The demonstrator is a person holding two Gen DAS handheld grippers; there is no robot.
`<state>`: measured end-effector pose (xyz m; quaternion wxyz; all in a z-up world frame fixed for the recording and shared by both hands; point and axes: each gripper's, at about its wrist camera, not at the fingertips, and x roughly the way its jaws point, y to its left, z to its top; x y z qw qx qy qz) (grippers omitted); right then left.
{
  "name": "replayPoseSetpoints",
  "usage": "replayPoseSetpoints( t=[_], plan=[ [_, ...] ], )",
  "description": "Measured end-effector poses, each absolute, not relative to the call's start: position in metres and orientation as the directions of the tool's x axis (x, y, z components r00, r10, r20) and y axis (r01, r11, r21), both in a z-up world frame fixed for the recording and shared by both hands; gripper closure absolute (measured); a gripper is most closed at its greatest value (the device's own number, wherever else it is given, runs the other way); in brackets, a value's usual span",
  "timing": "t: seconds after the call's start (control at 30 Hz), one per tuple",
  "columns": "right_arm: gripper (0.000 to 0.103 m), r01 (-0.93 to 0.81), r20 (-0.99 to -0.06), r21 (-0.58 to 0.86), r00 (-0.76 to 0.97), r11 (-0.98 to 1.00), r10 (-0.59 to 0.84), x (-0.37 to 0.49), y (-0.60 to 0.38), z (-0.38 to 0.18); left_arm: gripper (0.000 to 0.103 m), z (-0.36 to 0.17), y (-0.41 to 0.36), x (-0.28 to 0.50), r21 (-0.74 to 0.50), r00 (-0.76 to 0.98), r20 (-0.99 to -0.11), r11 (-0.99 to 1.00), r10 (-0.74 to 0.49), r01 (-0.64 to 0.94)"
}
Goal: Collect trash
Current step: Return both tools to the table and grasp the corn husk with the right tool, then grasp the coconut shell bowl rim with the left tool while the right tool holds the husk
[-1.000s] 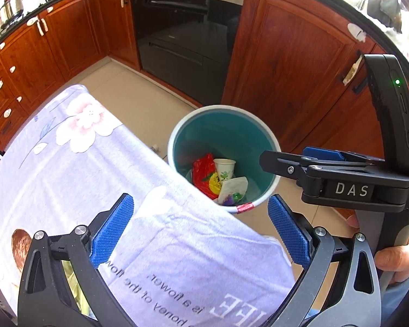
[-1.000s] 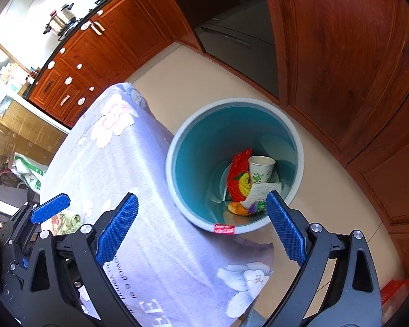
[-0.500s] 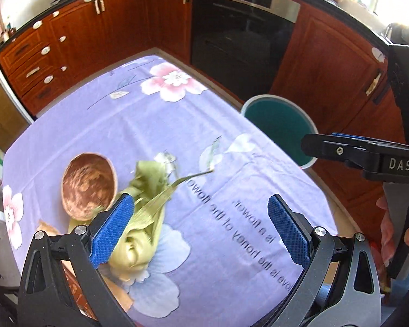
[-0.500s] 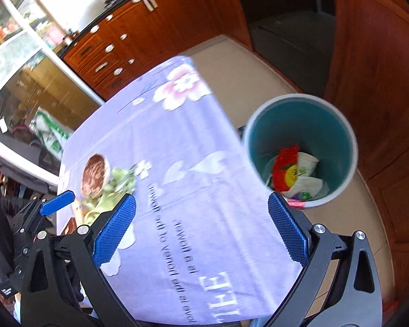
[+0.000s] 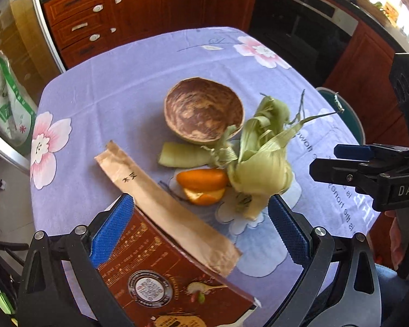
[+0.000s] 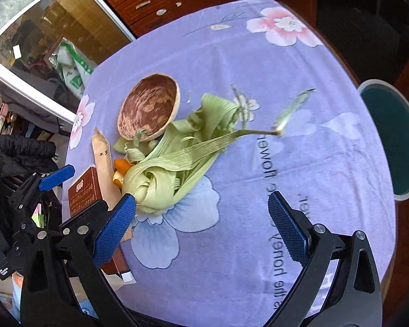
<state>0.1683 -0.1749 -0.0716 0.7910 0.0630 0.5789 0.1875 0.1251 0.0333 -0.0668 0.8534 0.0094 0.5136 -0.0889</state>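
On the purple flowered tablecloth [image 5: 128, 81] lie a brown coconut shell half [image 5: 203, 110], a green corn husk [image 5: 259, 158], orange peel [image 5: 203, 185], a tan paper sleeve [image 5: 163, 201] and a brown printed box [image 5: 161, 280]. My left gripper [image 5: 201, 234] is open, low over the sleeve and box. My right gripper [image 6: 201, 231] is open above the cloth, its left finger by the corn husk [image 6: 171, 169]. The shell [image 6: 148, 110], sleeve [image 6: 103, 163] and box [image 6: 83, 193] lie left of the husk. The teal trash bin [image 6: 395, 141] stands past the table's right edge.
Red-brown cabinets [image 5: 101, 19] and a dark oven [image 5: 300, 24] stand beyond the table. A green and white bag [image 5: 8, 106] sits behind a glass door at the left. The other gripper [image 5: 379, 179] and a hand [image 5: 398, 239] show at the right.
Both grippers have swung from above the trash bin back over the table. The trash pile now lies right in front of them; the bin has slid to the right edge.
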Motion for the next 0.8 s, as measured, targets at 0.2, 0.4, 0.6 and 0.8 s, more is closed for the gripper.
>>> replayPoseSetpoints(
  t=[0.2, 0.4, 0.6, 0.8],
  plan=[
    [0.010, -0.252, -0.899, 0.340, 0.194, 0.906, 0.391, 0.177, -0.137, -0.095, 0.004, -0.079, 0.065, 0.129, -0.113, 0.438, -0.887, 0.988, -0.149, 0.107],
    [0.010, -0.271, -0.899, 0.349, 0.172, 0.897, 0.402, 0.184, -0.119, -0.105, 0.004, -0.081, 0.073, 0.131, -0.132, 0.432, -0.888, 0.987, -0.160, 0.094],
    [0.010, -0.287, -0.895, 0.350, 0.178, 0.892, 0.408, 0.185, -0.113, -0.109, 0.004, -0.087, 0.069, 0.135, -0.134, 0.417, -0.894, 0.987, -0.160, 0.092],
    [0.057, -0.327, -0.886, 0.317, 0.233, 0.890, 0.401, 0.183, -0.124, -0.092, 0.004, -0.085, 0.063, 0.138, -0.125, 0.413, -0.897, 0.987, -0.156, 0.101]
  ],
)
